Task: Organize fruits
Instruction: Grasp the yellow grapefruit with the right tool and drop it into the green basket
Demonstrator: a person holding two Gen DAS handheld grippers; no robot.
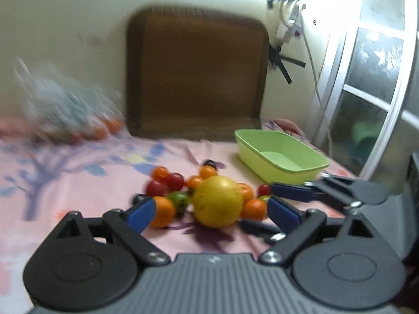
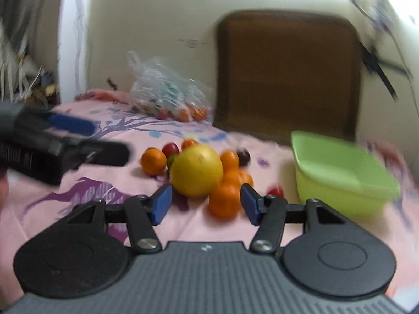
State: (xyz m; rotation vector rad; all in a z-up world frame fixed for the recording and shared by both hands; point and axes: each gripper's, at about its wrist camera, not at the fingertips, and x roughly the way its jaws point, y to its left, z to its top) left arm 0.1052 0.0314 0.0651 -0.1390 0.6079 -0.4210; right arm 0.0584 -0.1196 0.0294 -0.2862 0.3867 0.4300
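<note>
A heap of fruit lies on the pink flowered sheet (image 1: 65,183). In it are a big yellow fruit (image 1: 217,201), small oranges (image 1: 162,212), red tomatoes (image 1: 174,181) and a green one (image 1: 179,200). My left gripper (image 1: 212,210) hangs just before the heap, open, its blue pads apart from the fruit on either side. My right gripper (image 2: 206,204) is open too. An orange (image 2: 225,201) sits just beyond its pads, beside the yellow fruit (image 2: 196,172). The right gripper's fingers (image 1: 293,192) reach in from the right of the left wrist view. A light green tub (image 1: 280,154) stands empty to the right of the heap.
A clear plastic bag (image 2: 167,96) with more small fruit lies at the back left of the bed. A brown cushion (image 1: 196,73) leans on the wall behind. A window frame (image 1: 366,91) and hanging cables (image 1: 288,26) are at the right.
</note>
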